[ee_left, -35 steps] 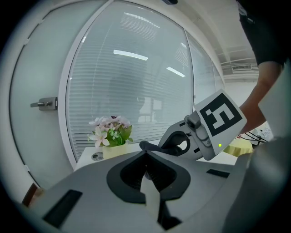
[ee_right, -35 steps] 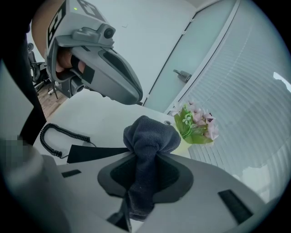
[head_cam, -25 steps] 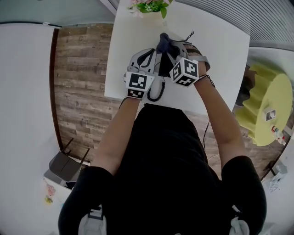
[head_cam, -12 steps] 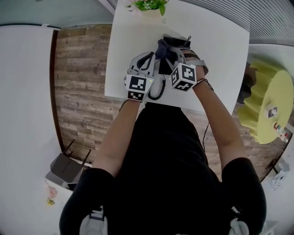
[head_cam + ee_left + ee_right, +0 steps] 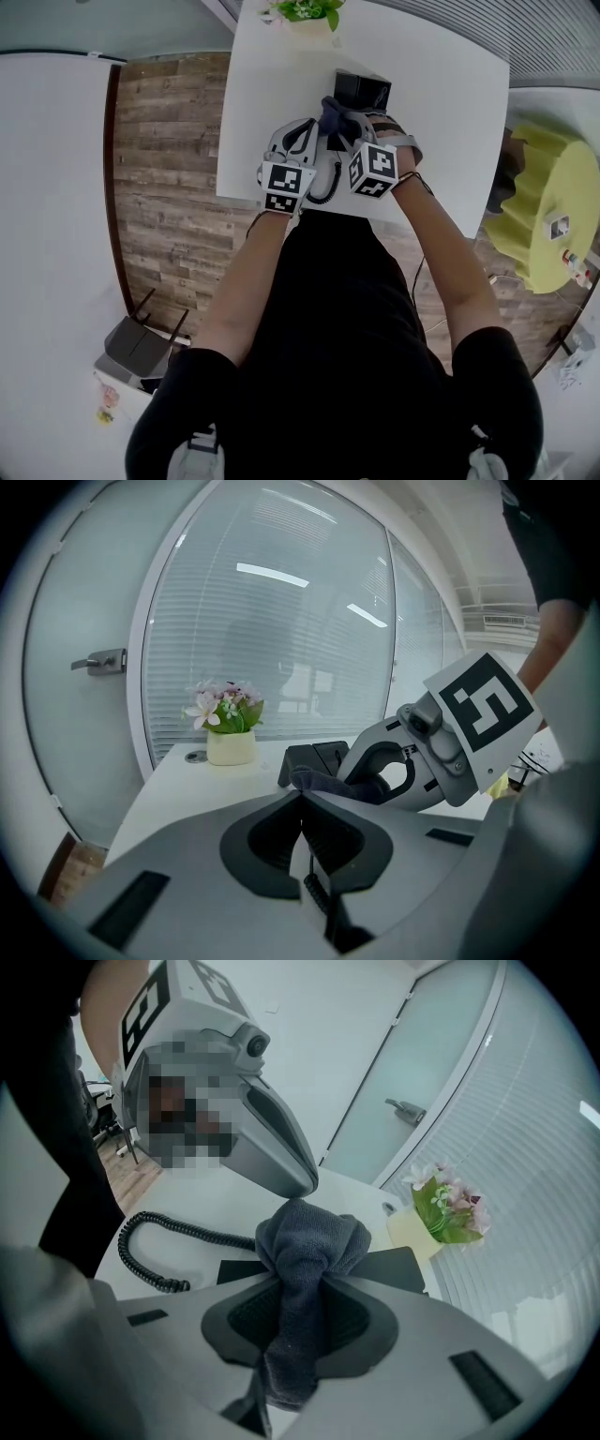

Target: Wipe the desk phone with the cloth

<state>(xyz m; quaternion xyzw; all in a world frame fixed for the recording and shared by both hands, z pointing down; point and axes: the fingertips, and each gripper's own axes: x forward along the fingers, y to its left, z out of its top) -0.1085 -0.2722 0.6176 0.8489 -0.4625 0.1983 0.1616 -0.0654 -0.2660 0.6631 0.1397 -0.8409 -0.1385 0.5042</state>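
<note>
My right tool (image 5: 302, 1288) is clamped on the bunched grey cloth (image 5: 309, 1237), whose wad pokes out just ahead of it, over the black desk phone (image 5: 398, 1265). My left tool (image 5: 300, 797) is clenched just beside, with nothing visible in it. I judge the wiping under way, though how much is left I can't tell.

The cloth (image 5: 309, 1237) in the right claw (image 5: 302, 1283) is dark charcoal grey. Both that claw and the left claw (image 5: 302, 796) are pale grey, with black pads (image 5: 267, 846). Their cubes (image 5: 284, 185) carry black-and-white square markers. Under the claws, the phone (image 5: 362, 90) and its coiled cord (image 5: 164, 1230) are black, and the table (image 5: 272, 94) is white. Beyond the left claw's tips are pink-and-white flowers (image 5: 225, 705) with green leaves, in a cream pot (image 5: 231, 748). The floor (image 5: 159, 141) is brown wood planks.
</note>
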